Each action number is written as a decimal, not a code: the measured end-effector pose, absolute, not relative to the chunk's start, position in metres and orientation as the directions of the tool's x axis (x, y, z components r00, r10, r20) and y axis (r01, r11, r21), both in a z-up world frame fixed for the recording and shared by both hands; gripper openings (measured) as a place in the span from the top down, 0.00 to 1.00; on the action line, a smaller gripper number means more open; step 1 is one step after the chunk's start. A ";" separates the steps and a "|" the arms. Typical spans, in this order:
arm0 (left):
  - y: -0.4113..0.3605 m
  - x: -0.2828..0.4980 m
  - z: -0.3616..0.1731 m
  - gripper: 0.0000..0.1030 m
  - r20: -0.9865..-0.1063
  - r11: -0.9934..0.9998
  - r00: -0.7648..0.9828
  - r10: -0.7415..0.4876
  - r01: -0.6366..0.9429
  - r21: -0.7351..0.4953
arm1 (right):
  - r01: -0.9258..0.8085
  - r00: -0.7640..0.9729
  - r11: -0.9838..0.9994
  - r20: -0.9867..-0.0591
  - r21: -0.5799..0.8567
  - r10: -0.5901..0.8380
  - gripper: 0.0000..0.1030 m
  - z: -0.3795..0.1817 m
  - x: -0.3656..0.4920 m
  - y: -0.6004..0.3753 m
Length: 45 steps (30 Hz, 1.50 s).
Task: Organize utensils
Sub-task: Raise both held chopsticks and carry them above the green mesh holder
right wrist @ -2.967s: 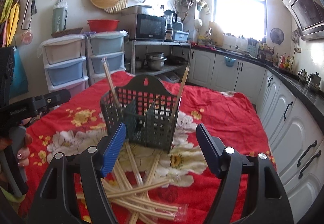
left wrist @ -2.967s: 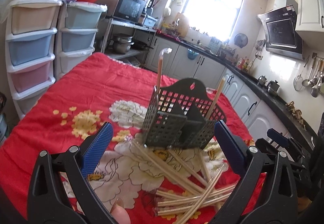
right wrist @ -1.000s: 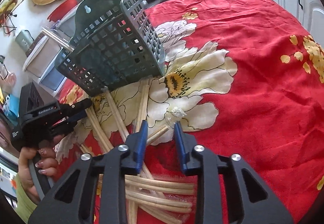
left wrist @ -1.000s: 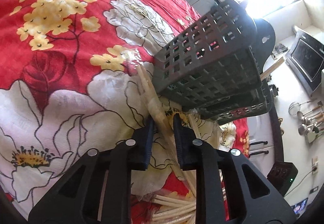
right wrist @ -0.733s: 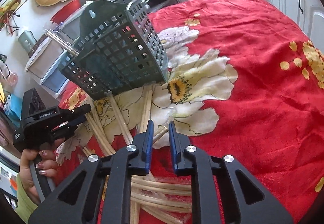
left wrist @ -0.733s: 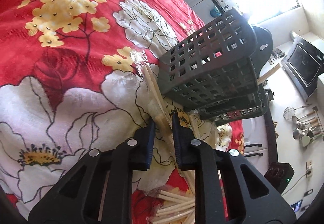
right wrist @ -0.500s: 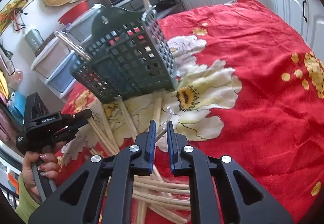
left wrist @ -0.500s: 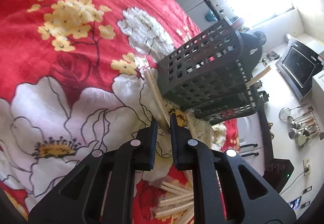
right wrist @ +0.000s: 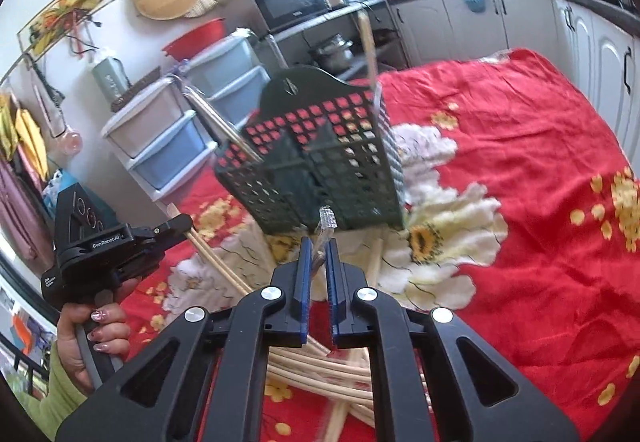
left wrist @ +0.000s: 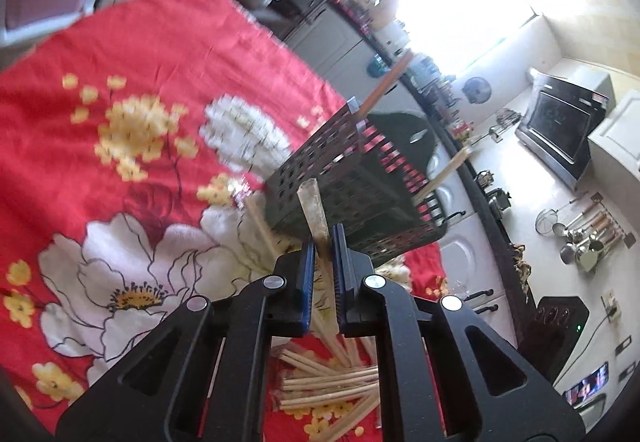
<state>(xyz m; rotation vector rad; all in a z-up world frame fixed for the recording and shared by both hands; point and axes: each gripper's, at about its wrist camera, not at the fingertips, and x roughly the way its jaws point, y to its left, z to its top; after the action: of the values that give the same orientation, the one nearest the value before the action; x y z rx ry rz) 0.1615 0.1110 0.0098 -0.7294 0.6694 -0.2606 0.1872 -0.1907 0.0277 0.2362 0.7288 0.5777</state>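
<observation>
Our two black grippers, blue-padded

Our right gripper (right wrist: pixel 316 262) shows silver screws; our left hand (right wrist: pixel 94 338) wears a green sleeve (right wrist: pixel 56 398).

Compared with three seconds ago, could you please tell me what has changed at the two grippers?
Both were open then. The left gripper has shut on a wrapped chopstick pair and lifted it; the right gripper, jaws closing, pinches another wrapped pair. The basket and loose chopsticks stayed put.

Left tool (left wrist: pixel 324 248) clamped on wrapped chopsticks (left wrist: pixel 314 212), before dark basket (left wrist: pixel 352 186); red cloth (left wrist: pixel 132 54).
</observation>
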 end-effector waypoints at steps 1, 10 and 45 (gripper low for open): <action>0.110 0.159 0.015 0.96 -0.463 0.731 0.772 -0.437 0.005 -0.682 | -0.425 0.602 0.814 -0.548 0.396 0.581 0.94 0.033 0.185 -0.189; 0.097 0.145 0.065 0.97 -0.384 0.777 0.819 -0.427 0.115 -0.619 | -0.505 0.621 0.778 -0.469 0.373 0.628 0.95 0.072 0.168 -0.176; 0.062 0.164 0.194 0.97 -0.152 0.880 0.944 -0.293 0.204 -0.429 | -0.459 0.873 0.865 -0.077 0.203 0.482 0.96 0.219 0.180 -0.202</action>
<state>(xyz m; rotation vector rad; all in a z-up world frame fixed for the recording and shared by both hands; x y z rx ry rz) 0.1645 0.0616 0.1944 -0.4221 0.2160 -0.2612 0.1797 -0.2020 0.2187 0.1811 0.1268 0.4943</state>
